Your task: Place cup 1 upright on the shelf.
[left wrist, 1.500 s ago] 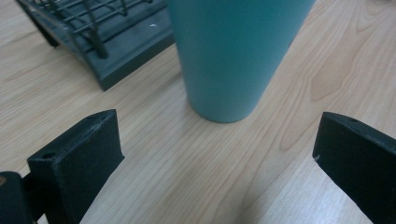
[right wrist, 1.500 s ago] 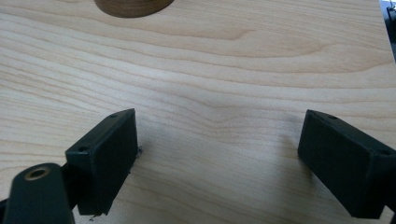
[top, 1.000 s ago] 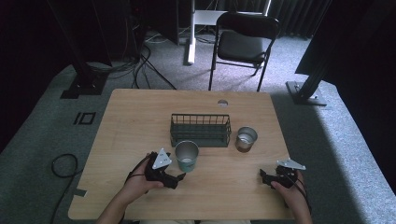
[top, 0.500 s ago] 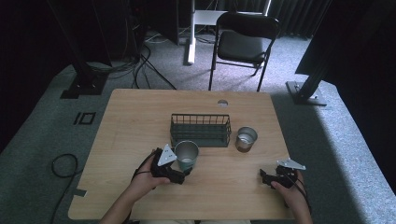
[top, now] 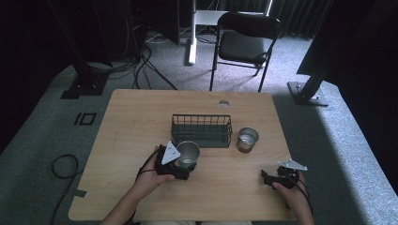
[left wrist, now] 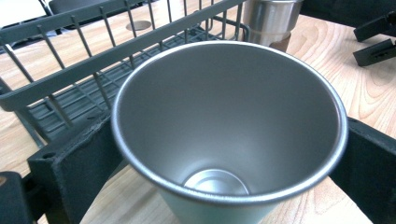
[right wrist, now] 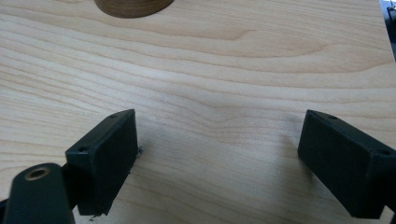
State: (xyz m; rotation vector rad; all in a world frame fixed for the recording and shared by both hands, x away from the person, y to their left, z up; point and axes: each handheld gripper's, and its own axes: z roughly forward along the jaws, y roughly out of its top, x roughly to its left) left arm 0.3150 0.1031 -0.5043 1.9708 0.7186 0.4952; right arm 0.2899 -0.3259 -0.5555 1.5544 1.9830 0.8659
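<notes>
On the counter (top: 141, 122), seen from the high view, the left tool (top: 180, 165) sat around a steel cup (top: 187, 152) just in front of a wire rack (top: 202, 129), while a second cup (top: 247, 138) stood beside the rack's right end and the right tool (top: 267, 178) rested apart. From the left gripper view, both jaws flanked the cup (left wrist: 229, 121), apparently gripping it. From the right gripper view, the right tool (right wrist: 217, 158) gaped wide over bare wood. Likely next: lift the cup into the rack.

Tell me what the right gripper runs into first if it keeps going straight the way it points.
Probably nothing soon: the right gripper, open, points along bare table. The first object ahead looks like the brown-based steel cup, whose base sits slightly left of its line, so it might pass by.
</notes>
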